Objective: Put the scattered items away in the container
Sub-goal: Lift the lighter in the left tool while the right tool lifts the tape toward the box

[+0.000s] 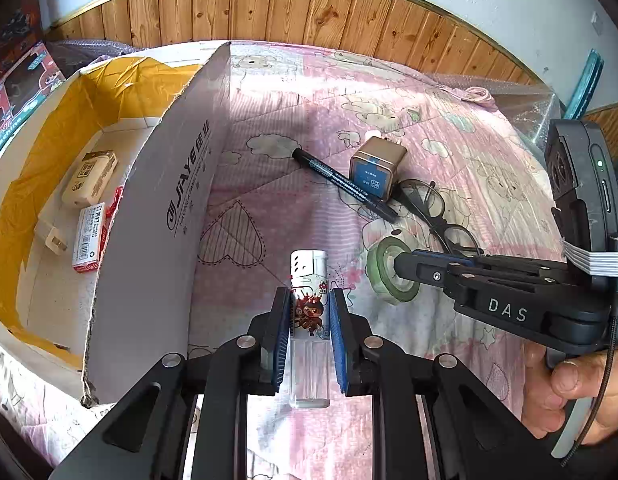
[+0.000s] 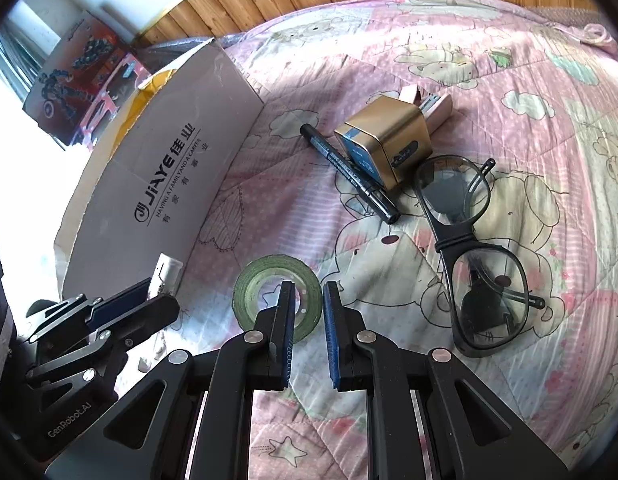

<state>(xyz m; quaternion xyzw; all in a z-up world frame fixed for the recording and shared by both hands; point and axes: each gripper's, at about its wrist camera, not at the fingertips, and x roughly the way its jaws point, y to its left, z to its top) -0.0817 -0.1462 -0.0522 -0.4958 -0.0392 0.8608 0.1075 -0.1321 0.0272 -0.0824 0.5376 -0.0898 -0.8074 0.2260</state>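
Note:
My left gripper (image 1: pixel 309 292) is shut on a white lighter (image 1: pixel 309 276) with a cartoon print, low over the pink quilt, beside the cardboard box (image 1: pixel 169 200) on its left. In the right wrist view the lighter (image 2: pixel 169 274) shows between the left gripper's pads. My right gripper (image 2: pixel 307 284) is open and straddles the right wall of a green tape roll (image 2: pixel 253 284), one finger over the hole and one outside. Beyond lie a black marker (image 2: pixel 349 172), a gold cube box (image 2: pixel 389 148) and black glasses (image 2: pixel 469 248).
Inside the box lie a cream packet (image 1: pixel 91 178), a white plug (image 1: pixel 53 240) and a red-white pack (image 1: pixel 89 236). A pink item (image 2: pixel 437 108) sits behind the cube. A hand (image 1: pixel 569 392) holds the right gripper. A wooden headboard (image 1: pixel 309 4) runs behind the bed.

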